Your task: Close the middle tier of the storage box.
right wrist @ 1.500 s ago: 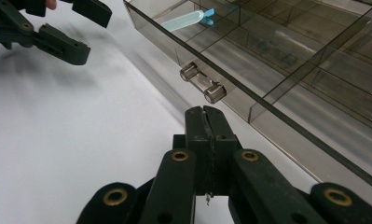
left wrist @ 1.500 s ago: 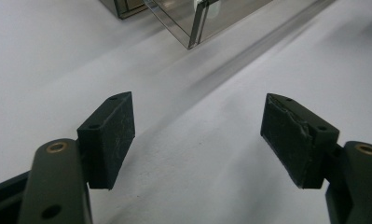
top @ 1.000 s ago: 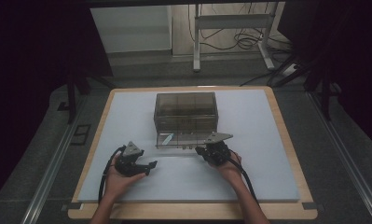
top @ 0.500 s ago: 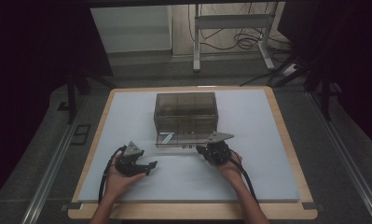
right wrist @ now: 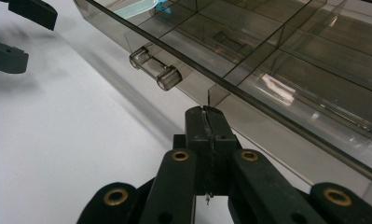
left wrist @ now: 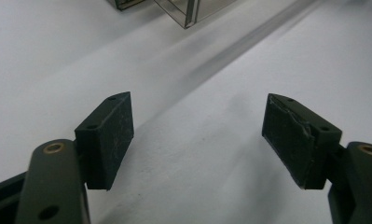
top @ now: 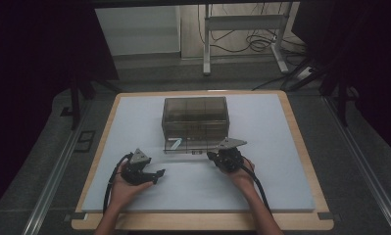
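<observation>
Both grippers sat near the front of the white mat (top: 281, 147), and the smoked plastic organiser box (top: 195, 117) stood just beyond them with its lowest drawer (top: 188, 145) pulled partly out toward me. I had my right gripper (right wrist: 207, 114) closed tight, pads pressed flat together with only what looked like a thin edge of the drawer's front wall between them (I couldn't tell for certain that it was pinched), because a closed tip gave me something firm to move that wall with, beside its little clear handle (right wrist: 155, 70). My right hand (top: 242, 171) lay low behind it, wrist nearly level, tool pointing at the box. My left gripper (left wrist: 197, 135) hung wide open over bare mat, holding nothing, angled toward the box corner and kept out of the drawer's way.
</observation>
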The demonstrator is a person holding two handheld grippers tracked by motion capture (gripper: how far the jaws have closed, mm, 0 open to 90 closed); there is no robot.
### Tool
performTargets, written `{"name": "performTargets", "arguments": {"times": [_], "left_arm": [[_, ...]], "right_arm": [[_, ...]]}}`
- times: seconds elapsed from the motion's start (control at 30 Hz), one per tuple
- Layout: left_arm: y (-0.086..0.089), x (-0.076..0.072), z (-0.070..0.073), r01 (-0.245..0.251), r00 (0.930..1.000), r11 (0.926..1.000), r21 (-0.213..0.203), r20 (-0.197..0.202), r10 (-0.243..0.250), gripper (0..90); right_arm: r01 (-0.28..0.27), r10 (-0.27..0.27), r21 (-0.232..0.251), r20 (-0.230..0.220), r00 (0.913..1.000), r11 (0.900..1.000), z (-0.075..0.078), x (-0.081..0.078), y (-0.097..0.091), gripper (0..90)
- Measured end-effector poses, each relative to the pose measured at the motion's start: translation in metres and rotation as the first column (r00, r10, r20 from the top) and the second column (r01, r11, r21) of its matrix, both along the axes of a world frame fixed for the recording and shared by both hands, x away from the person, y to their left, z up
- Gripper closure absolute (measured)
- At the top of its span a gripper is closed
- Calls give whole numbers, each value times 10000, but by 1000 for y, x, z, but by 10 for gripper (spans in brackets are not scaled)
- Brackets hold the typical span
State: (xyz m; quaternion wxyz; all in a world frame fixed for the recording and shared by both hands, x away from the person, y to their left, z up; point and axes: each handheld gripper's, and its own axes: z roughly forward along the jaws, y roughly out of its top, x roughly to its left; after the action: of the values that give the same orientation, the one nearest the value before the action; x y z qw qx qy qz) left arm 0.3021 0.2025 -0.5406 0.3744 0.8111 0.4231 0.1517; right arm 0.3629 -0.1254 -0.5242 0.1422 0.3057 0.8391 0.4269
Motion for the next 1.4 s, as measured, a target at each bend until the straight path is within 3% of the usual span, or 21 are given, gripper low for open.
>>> {"name": "performTargets", "arguments": {"times": [1.4], "left_arm": [[7,-2,5,-146,9998,9995,-268,101,148,256]], "right_arm": [[375,-378,147,244,9990,9992,8,14,7,883]]}}
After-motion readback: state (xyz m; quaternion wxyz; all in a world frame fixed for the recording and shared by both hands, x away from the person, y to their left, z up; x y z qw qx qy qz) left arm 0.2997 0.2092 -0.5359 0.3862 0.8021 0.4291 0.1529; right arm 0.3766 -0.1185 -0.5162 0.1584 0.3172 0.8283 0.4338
